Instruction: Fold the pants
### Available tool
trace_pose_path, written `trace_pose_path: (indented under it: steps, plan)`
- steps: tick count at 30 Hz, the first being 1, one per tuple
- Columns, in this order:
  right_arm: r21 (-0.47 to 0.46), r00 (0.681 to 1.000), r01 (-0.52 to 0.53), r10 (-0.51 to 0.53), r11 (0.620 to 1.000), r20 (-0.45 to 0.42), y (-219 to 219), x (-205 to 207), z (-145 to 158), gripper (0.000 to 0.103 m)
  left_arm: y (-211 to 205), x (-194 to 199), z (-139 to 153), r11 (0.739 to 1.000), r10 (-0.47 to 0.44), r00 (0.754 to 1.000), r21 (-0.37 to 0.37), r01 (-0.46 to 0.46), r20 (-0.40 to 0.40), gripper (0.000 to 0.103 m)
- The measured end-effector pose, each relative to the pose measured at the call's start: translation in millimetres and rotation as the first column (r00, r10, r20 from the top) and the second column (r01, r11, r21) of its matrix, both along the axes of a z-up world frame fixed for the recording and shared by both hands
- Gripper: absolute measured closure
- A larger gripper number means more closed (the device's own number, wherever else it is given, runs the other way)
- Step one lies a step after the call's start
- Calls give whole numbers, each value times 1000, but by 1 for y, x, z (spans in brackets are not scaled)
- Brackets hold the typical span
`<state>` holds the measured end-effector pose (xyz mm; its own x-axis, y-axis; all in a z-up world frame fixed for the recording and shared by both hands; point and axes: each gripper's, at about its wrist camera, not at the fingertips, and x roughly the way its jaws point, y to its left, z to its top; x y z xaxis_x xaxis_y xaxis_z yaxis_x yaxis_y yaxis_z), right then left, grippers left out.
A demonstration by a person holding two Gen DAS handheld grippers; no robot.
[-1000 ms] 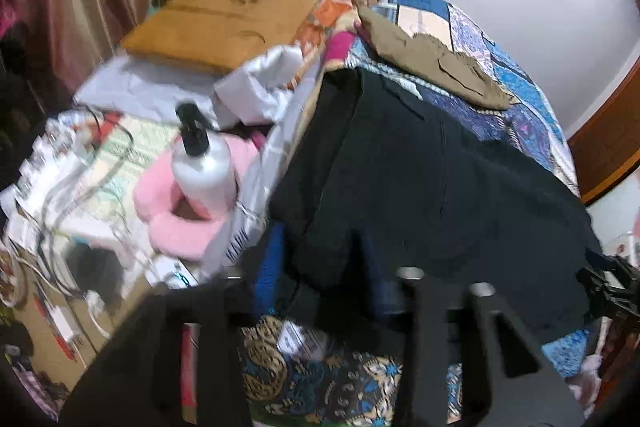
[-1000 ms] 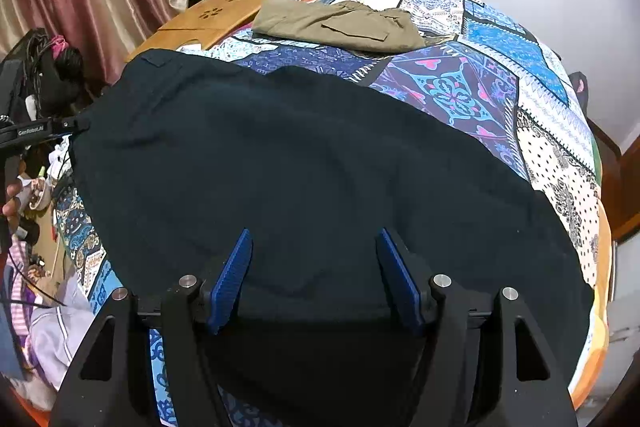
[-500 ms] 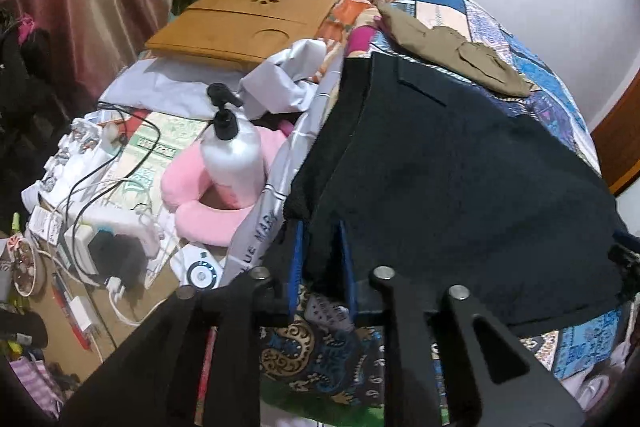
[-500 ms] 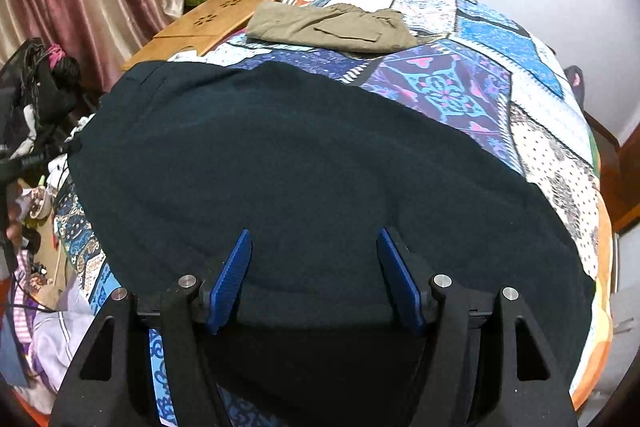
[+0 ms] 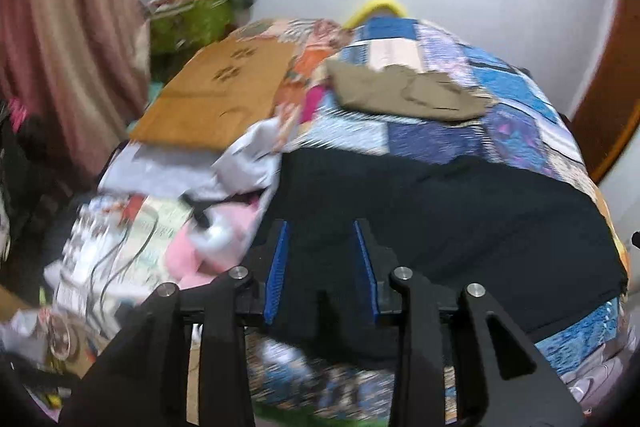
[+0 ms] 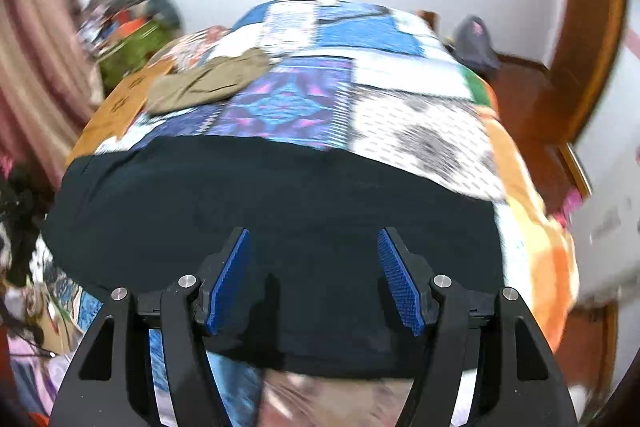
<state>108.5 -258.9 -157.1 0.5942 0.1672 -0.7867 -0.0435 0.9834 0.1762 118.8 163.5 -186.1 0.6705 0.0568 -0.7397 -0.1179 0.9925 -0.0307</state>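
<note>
Black pants [image 5: 460,227]: soft, limp, light; grasp at near hem corners. Left gripper [image 5: 322,267] just opened, empty; right gripper [image 6: 316,279] wide, empty.

Both views motion-blurred; floor clutter [image 5: 120,251] left of bed [image 5: 520,95] unreadable.

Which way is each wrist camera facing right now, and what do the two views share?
Left wrist: sits on the left gripper, angled down over the black pants' left end; its own fingers show, jaws just opening, nothing pinched.
Right wrist: sits on the right gripper, over the pants' near edge; open jaws show.
Shared: black pants, khaki garment, patchwork quilt, wooden board.
</note>
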Motion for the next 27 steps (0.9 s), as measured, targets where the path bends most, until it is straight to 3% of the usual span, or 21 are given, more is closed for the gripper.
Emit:
trace_pose_path:
  steps: [4,7,10,15,22,25,27]
  plan:
    - [66,993,101,-96,993,-73,-33,-17,-11,41,-52,23,7,991,-128,992,-31,128,14,61]
    - [114,982,162,-149,980,-115,-52,-33,-21,41,-102,43,5,972,-235,972,-26,236,7,60]
    - [166,971,206,-181,964,-155,-66,-48,-33,41,-155,58,-1,939,-342,940,-39,341,-14,60]
    - [222,956,255,-212,941,-202,-80,-63,-53,41,-240,63,-17,867,-497,866,-56,494,-61,60]
    - [379,934,327,-234,866,-271,-103,-72,-83,41,-321,59,-40,795,-606,785,-55,604,-132,60]
    - [428,931,345,-246,835,-270,-111,-71,-90,41,-340,63,-51,790,-610,773,-54,611,-171,60]
    - [442,932,347,-253,827,-260,-116,-70,-91,41,-348,64,-55,796,-601,780,-48,603,-174,54]
